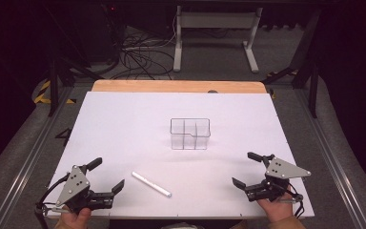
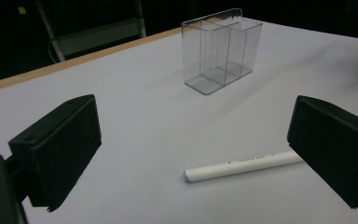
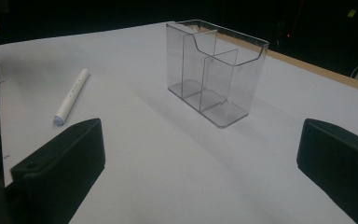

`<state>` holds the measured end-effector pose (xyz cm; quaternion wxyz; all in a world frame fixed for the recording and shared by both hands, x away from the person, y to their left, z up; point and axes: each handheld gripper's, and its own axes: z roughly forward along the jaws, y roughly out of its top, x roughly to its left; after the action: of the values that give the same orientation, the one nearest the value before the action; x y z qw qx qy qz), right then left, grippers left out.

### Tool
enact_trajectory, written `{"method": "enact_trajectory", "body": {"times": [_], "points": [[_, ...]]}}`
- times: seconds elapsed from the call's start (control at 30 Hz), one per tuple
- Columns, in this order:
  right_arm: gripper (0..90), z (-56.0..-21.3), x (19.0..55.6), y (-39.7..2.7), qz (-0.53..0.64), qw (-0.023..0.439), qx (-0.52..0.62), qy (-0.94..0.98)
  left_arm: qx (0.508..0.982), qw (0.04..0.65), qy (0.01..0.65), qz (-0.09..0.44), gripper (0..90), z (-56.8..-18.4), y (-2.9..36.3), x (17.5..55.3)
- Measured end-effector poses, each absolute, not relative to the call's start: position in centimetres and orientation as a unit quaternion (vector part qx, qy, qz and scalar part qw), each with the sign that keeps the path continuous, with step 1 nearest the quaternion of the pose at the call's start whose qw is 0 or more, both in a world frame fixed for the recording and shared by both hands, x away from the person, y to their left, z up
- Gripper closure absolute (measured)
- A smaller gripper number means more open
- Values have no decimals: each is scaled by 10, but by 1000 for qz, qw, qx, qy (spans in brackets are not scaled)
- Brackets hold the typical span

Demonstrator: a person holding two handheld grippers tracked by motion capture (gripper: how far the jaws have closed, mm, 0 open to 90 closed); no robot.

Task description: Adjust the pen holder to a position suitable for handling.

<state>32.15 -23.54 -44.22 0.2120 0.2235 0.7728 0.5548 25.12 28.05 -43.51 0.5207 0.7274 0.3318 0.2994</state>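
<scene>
A white marker pen [image 1: 151, 184] lies flat on the white table top [image 1: 124, 129] near the front edge, between my two grippers. A clear plastic organiser [image 1: 189, 133] with three compartments stands empty at the table's middle. My left gripper [image 1: 106, 175] rests at the front left, open, with the pen [image 2: 242, 166] just ahead of its jaws and partly behind the right one. My right gripper [image 1: 247, 169] sits at the front right, open and empty; the organiser [image 3: 216, 70] stands ahead of it and the pen [image 3: 71, 96] lies off to its left.
A wooden strip [image 1: 178, 86] runs along the table's far edge. Beyond it are a white desk frame [image 1: 214, 33] and loose cables [image 1: 138, 57] on the floor. Metal rails [image 1: 331, 157] flank the table.
</scene>
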Motion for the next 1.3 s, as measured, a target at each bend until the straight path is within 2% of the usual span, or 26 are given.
{"method": "enact_trajectory", "body": {"times": [1.3], "points": [[44,-427,323,-220,548,200,222,782,726,516,331,310,35,-433,281,249]]}}
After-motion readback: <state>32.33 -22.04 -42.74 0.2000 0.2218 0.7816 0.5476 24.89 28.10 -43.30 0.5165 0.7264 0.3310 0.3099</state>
